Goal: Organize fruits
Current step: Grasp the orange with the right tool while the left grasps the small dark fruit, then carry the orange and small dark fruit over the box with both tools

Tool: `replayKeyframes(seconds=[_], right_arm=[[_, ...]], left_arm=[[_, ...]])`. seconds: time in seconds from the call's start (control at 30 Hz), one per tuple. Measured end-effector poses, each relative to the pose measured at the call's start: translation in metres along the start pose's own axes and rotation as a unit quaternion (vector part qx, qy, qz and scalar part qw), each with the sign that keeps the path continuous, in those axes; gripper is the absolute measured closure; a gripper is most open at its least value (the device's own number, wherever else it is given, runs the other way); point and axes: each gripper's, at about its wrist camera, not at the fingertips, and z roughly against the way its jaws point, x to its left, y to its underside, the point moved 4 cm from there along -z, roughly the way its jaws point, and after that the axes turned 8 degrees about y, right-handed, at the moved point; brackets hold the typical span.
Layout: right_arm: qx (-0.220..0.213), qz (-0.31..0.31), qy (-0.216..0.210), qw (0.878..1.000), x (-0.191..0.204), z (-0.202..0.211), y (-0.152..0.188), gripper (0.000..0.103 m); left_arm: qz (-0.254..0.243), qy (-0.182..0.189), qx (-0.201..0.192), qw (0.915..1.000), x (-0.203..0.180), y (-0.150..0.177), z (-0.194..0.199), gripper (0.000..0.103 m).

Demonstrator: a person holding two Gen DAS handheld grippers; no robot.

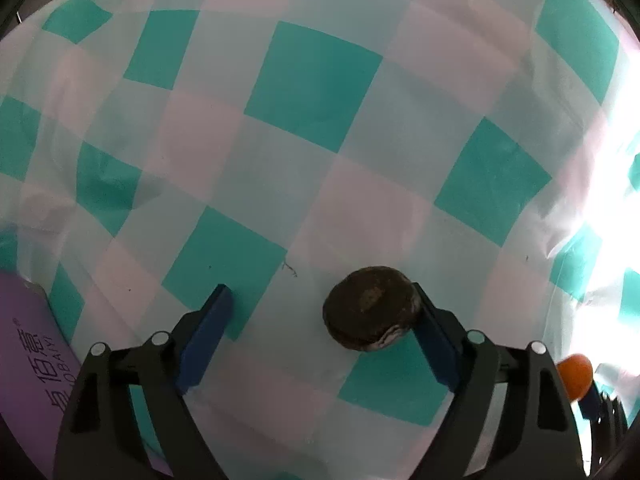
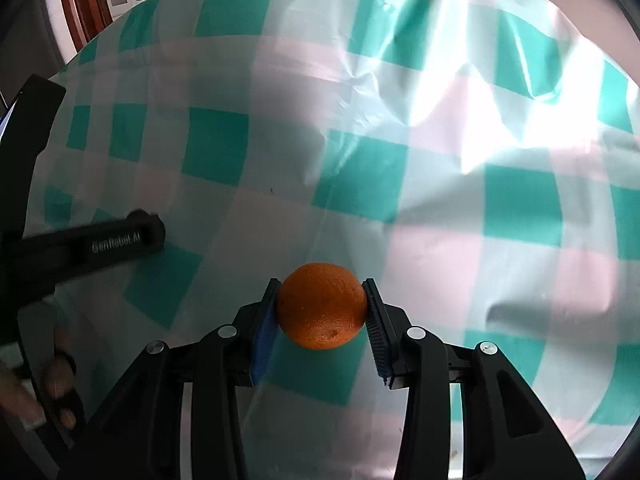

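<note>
- Left wrist view is filled mostly by the worktop (image 1: 312,80), covered in a teal-and-white checked cloth that lies fairly flat here and creased and glaring in the right wrist view.
- Next in size, a purple box (image 1: 24,344) with printed lettering sits at the left edge of that view, partly cut off.
- Left tongs (image 1: 324,300) point steeply down at the cloth with their jaws wide apart. A dark brown fruit (image 1: 370,308), rough-skinned and roundish, lies on the cloth between them; it rests against the right-hand blue pad, while the other pad stands well clear. It is not gripped yet.
- Right tongs (image 2: 322,306) are closed on an orange (image 2: 322,306), both blue pads pressing its sides, over the cloth. Whether it is lifted clear I cannot tell. The same orange peeks in at the lower right edge of the left wrist view.
- A person's fingers (image 2: 60,376) show at the lower left of the right wrist view, on the black frame of the other tool.
- Step in hand, as I judge it: one fruit is secured and the second is being taken.
- Next move calls for closing the left jaws evenly, so the brown fruit is not pushed aside.
</note>
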Motion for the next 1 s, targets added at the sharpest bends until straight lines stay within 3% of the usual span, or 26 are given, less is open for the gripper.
replayKeyframes(seconds=[0.07,0.27,0.63,0.83,0.93,1.0], right_arm=[[0.003,-0.003,0.002,1.000,0.004,-0.010,-0.018,0.062],[0.004,-0.006,0.005,1.000,-0.013,0.000,-0.006,0.062],[0.010,-0.016,0.012,1.000,-0.029,0.009,0.004,0.062],[0.010,-0.015,0.014,1.000,-0.008,0.021,0.014,0.062],[0.012,-0.020,0.015,1.000,-0.006,0.021,0.009,0.062],[0.011,-0.023,0.016,1.000,-0.005,0.019,0.000,0.062]], left_arm=[[-0.004,-0.001,-0.008,1.0000,-0.001,-0.001,0.001,0.022],[-0.052,0.012,-0.015,0.9985,-0.030,0.009,0.008,0.063],[-0.065,0.041,-0.002,0.9971,-0.050,0.034,0.020,0.065],[-0.082,0.037,-0.003,0.9959,-0.053,0.038,0.023,0.064],[-0.087,0.034,-0.006,0.9956,-0.057,0.055,0.021,0.061],[-0.084,0.027,-0.008,0.9961,-0.061,0.054,0.019,0.052]])
